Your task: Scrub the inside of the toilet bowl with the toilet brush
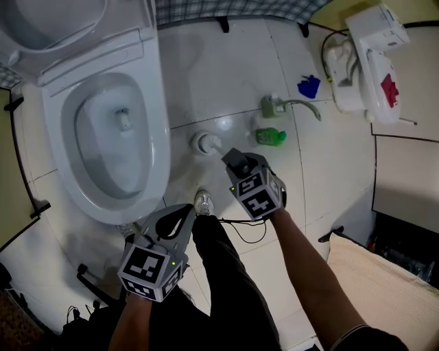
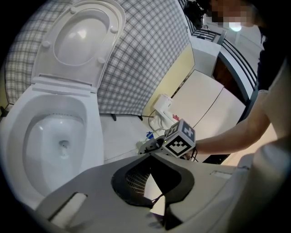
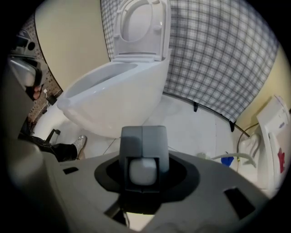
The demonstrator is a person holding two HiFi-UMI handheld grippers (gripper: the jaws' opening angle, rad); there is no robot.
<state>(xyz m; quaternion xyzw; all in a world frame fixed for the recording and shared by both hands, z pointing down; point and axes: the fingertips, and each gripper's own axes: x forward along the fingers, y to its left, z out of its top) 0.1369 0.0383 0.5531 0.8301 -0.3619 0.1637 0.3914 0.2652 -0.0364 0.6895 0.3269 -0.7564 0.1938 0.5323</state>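
A white toilet bowl (image 1: 156, 147) stands at the far left with its lid (image 1: 48, 20) raised. Inside it there is water at the bottom and no brush. Near the bowl's near rim hangs the left gripper (image 1: 185, 211), its fingers drawn together at the tips and holding nothing. Right of the bowl, the toilet brush (image 1: 206, 143) stands on the tiled floor (image 1: 219, 68), and neither gripper holds it. Just right of the brush, the right gripper (image 1: 234, 160) points steeply down toward it. Its fingers (image 3: 126, 150) are partly apart, with a pale rounded shape (image 3: 143, 171) between them, perhaps the brush's top, and they do not seem to press on it. Further right sits a green bottle (image 1: 271, 137). Scrubbing appears not yet begun: the brush has to be gripped, lifted, carried into the bowl and worked around its inside.
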